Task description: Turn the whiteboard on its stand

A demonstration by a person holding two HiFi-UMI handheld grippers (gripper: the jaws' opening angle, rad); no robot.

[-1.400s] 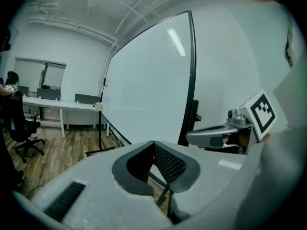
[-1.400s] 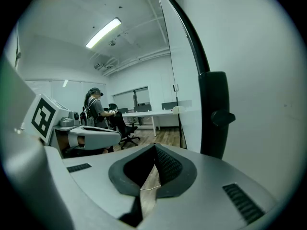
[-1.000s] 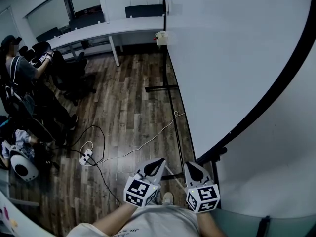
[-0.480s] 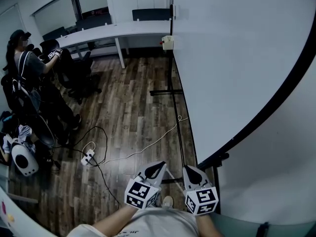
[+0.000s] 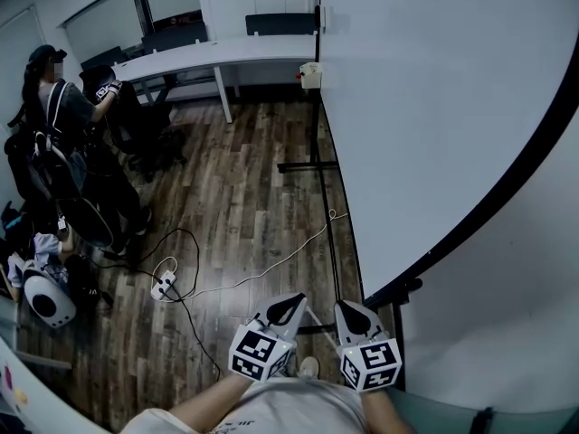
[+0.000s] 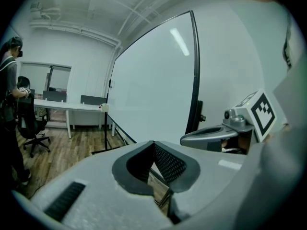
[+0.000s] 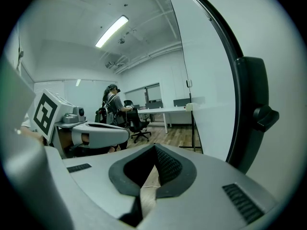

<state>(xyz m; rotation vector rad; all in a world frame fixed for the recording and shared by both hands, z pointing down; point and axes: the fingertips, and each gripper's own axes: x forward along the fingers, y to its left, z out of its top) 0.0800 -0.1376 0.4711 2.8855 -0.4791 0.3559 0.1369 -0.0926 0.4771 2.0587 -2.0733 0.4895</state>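
Note:
The big whiteboard [image 5: 425, 107] with its black frame edge [image 5: 493, 202] fills the right of the head view, on a black stand [image 5: 308, 165]. Both grippers hang low near my body, just short of the board's near lower corner. The left gripper [image 5: 294, 298] is shut and holds nothing. My right gripper [image 5: 345, 306] is shut too, a short way from the black knob [image 5: 412, 285] at the frame's corner. The left gripper view shows the board [image 6: 148, 90] ahead beyond its closed tips [image 6: 153, 145]. In the right gripper view the black frame bracket [image 7: 254, 114] stands close on the right of the closed tips [image 7: 155, 148].
A person [image 5: 56, 107] stands at the far left by black office chairs [image 5: 149, 138]. A long white desk [image 5: 217, 54] runs along the back. A cable [image 5: 271, 262] and a power strip [image 5: 162, 286] lie on the wooden floor. A white wall [image 5: 507, 315] is behind the board.
The head view has shifted slightly, so the room sits a little further right in the frame. Both grippers keep the same place and stay shut.

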